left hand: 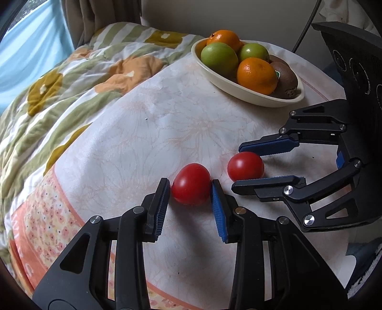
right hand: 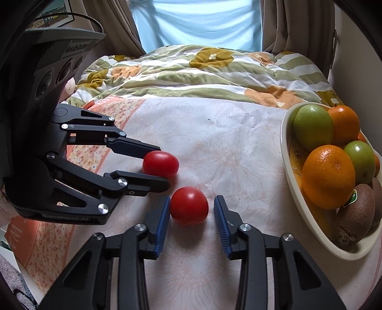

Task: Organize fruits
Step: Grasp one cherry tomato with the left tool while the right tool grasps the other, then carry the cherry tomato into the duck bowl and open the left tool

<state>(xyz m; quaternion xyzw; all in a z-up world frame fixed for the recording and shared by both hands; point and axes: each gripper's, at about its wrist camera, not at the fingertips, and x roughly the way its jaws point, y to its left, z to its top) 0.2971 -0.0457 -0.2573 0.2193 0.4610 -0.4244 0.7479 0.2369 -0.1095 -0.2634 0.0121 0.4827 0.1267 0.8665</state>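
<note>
**Two grippers at two tomatoes on a cloth-covered bed, each seen from its own wrist.**

Nearest the front edge of the white cloth (left hand: 148, 124), the left gripper (left hand: 190, 182) is clamped on the oval tomato (left hand: 191, 188). Both ribbed pads lie against its flanks, and its underside is hidden.

Just beside it, toward the right edge, the right gripper (right hand: 192, 199) brackets the round tomato (right hand: 189, 207), which rests on the cloth. The jaws stand narrow. One pad touches the fruit, and a thin strip of cloth shows between the fruit and the other pad. From the left wrist both fingers look close against the tomato, so contact there is hard to judge. The body of each gripper is cut off by the frame.

At the far right corner of the cloth sits the cream bowl (left hand: 238, 91), clipped by the right wrist picture's edge. It holds oranges (left hand: 256, 75), green fruits (left hand: 218, 57) and brown kiwis (left hand: 287, 77). One kiwi's sticker is half covered, and more orange fruit shows only as slivers behind the pile.

Beyond the far edge lies a crumpled flowered quilt (left hand: 71, 83), then curtains (right hand: 274, 23) and a pale blue pane (right hand: 200, 21).
</note>
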